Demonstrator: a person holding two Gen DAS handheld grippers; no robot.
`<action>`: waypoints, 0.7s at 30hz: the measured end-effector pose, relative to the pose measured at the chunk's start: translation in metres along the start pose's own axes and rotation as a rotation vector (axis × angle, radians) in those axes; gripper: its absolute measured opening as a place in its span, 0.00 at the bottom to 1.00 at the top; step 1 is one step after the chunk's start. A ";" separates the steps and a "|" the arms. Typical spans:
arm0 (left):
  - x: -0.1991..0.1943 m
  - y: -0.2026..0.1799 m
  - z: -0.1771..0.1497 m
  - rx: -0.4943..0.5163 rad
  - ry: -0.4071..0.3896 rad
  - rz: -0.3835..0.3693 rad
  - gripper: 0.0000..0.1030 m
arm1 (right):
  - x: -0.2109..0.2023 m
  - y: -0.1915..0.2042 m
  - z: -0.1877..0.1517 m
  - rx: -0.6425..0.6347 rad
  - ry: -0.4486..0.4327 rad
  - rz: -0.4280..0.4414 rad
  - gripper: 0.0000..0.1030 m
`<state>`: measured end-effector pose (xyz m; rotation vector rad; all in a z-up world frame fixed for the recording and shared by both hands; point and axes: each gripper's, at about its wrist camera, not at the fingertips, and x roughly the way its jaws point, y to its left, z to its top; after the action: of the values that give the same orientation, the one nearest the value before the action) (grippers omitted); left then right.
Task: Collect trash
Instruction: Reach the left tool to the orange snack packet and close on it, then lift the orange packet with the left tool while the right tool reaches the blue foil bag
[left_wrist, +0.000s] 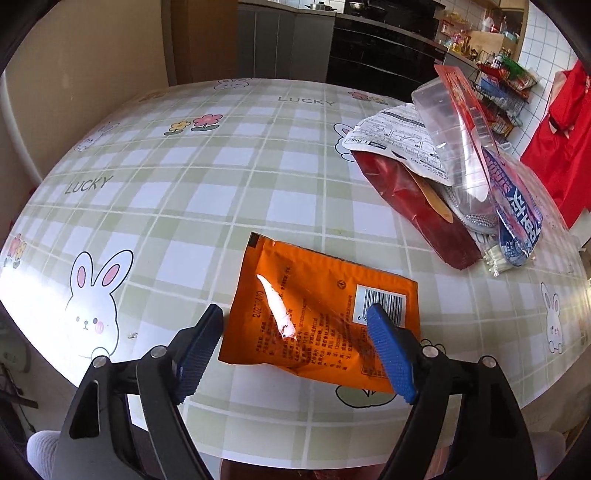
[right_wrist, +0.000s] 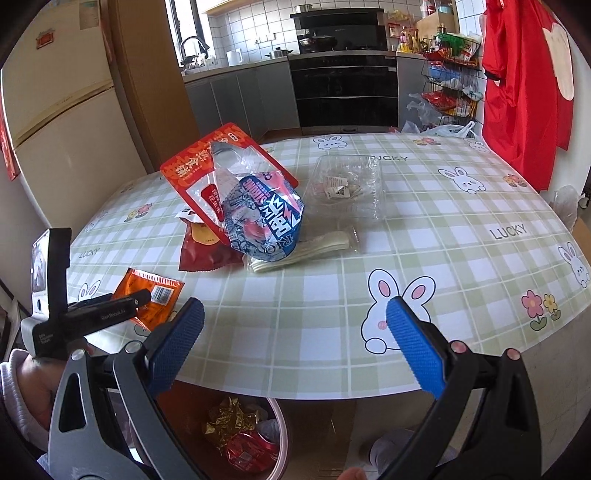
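Left tongs (left_wrist: 297, 321) spread, straddling orange wrapper (left_wrist: 317, 314) flat on desk (left_wrist: 221, 166) for pickup; right tongs (right_wrist: 295, 317) spread, empty.

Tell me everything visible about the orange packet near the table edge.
The orange packet is a flat, crinkled foil-like sachet lying on the checked tablecloth near the table's front edge. Its upward face carries small printed text and a white barcode panel; one corner is dark. A bright glare streak crosses its creased middle. The left gripper, open, straddles it, one blue pad beside its edge, the other over the barcode; contact is unclear. It lies apart from the wrapper pile.
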<state>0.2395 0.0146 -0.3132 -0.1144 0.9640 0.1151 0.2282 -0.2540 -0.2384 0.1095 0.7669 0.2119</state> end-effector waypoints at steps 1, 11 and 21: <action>-0.001 -0.003 -0.001 0.016 -0.007 0.012 0.63 | 0.001 0.000 0.000 -0.003 0.004 0.000 0.94; -0.012 0.019 0.005 -0.022 -0.049 -0.099 0.01 | 0.005 0.009 0.003 -0.037 0.020 0.015 0.95; -0.047 0.038 0.018 -0.042 -0.150 -0.195 0.00 | 0.007 0.017 0.002 -0.070 0.038 0.019 0.95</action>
<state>0.2219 0.0529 -0.2654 -0.2344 0.7966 -0.0359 0.2319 -0.2355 -0.2386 0.0465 0.7955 0.2592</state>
